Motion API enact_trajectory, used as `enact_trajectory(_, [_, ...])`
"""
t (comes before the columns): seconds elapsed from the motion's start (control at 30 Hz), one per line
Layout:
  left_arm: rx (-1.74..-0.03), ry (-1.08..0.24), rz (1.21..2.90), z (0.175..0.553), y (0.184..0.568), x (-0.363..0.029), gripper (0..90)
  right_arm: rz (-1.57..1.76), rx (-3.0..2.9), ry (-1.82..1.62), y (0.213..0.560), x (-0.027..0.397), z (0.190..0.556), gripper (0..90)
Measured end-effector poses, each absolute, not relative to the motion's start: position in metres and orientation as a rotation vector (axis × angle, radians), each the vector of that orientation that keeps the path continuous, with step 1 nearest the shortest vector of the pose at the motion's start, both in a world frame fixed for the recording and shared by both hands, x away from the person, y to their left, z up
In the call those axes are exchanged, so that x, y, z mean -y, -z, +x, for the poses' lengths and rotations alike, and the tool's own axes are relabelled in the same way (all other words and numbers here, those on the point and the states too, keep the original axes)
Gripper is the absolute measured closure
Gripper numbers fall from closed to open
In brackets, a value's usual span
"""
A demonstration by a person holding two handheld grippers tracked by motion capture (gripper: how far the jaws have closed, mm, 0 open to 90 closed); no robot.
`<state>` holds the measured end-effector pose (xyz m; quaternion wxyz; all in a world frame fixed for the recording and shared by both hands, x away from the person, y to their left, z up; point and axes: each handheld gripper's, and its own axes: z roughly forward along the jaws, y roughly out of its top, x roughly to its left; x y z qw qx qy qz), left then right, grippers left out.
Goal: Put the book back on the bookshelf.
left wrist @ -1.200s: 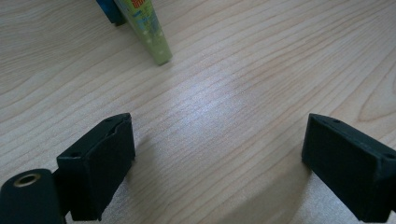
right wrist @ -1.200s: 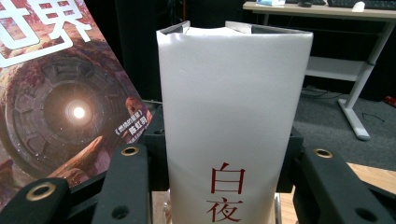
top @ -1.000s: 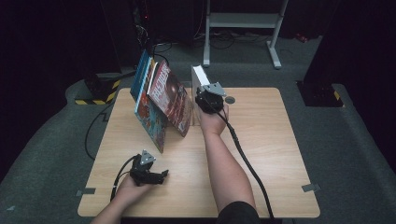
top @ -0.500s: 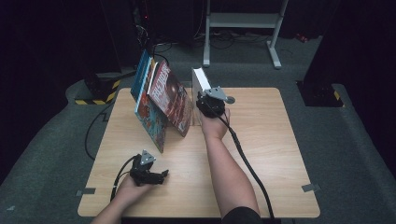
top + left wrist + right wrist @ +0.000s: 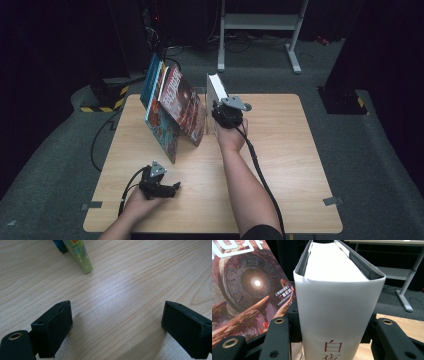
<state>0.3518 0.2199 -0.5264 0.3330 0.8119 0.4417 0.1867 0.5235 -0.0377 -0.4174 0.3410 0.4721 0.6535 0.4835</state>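
Observation:
My right gripper is shut on a thick white book with red characters on its spine, holding it upright at the table's far middle. In the right gripper view the white book stands between both black jaws of that gripper, spine toward the camera. Just left of it, several books lean together; the nearest has a reddish sci-fi cover. My left gripper rests open near the front left of the table. In its own view the left gripper has nothing between its jaws, just bare wood.
The wooden table has free room on its right half and near the front. A green book corner and a blue one touch the tabletop ahead of the left gripper. Beyond the far edge stands a white metal frame on the floor.
My right hand with the white book has shifted slightly to the right and nearer. The left gripper has stayed where it was.

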Motion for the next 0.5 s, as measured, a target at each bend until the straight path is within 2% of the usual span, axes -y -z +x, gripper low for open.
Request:
enact_trajectory(0.27, [-1.152, -0.488, 2.119, 0.3514, 0.5265, -0.2203, 10.0, 1.240, -1.707, -1.253, 0.4145, 0.0400, 0.5241, 46.3])
enact_trajectory(0.5, [-1.156, -0.488, 2.113, 0.3507, 0.5267, -0.2205, 10.5, 1.237, -1.737, -1.274, 0.4107, 0.0399, 0.5247, 29.1])
